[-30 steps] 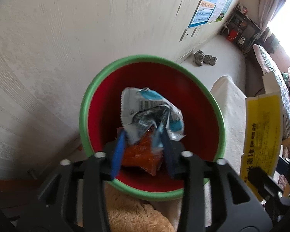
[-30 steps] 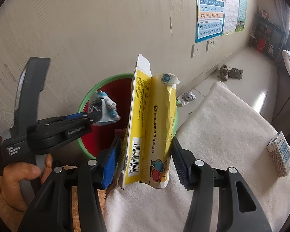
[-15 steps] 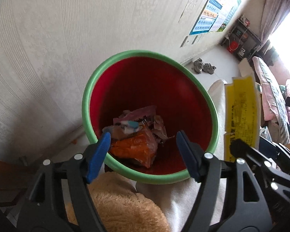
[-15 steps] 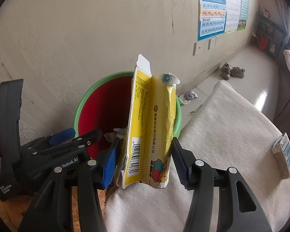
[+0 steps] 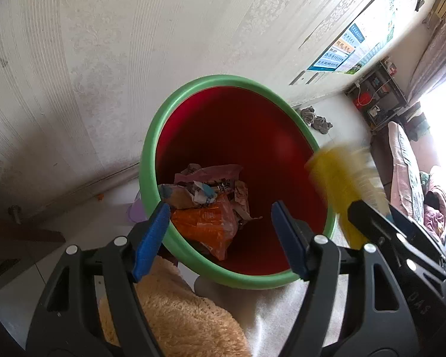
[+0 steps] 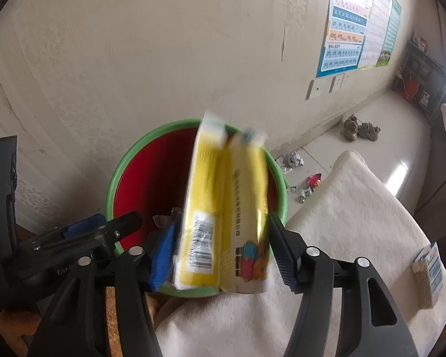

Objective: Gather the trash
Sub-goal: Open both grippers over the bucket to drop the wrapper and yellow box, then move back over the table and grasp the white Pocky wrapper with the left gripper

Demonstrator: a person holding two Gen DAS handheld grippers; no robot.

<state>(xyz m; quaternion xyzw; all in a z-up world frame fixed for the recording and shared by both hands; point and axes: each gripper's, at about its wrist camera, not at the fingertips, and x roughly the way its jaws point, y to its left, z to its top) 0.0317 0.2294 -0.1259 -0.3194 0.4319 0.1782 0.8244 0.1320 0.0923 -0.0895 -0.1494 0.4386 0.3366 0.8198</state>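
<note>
A red bin with a green rim (image 5: 163, 125) (image 6: 118, 172) stands by the wall. It holds crumpled wrappers (image 5: 205, 190) and an orange bag (image 5: 205, 226). My left gripper (image 5: 220, 235) is open and empty, just above the bin's near rim. My right gripper (image 6: 220, 250) has its jaws wide, and the yellow carton (image 6: 223, 208) sits blurred between them, tipped toward the bin mouth. The carton also shows blurred in the left wrist view (image 5: 342, 184), at the bin's right rim.
A white blanket (image 6: 357, 238) covers the surface at right, with a small blue and white carton (image 6: 428, 273) on it. Loose wrappers (image 6: 312, 181) and shoes (image 6: 360, 128) lie on the floor by the wall. A tan fluffy cloth (image 5: 178, 321) lies under the left gripper.
My left gripper opened and dropped its crumpled wrapper into the bin. My right gripper moved over the bin and spread its jaws; the yellow carton now tilts forward, blurred with motion.
</note>
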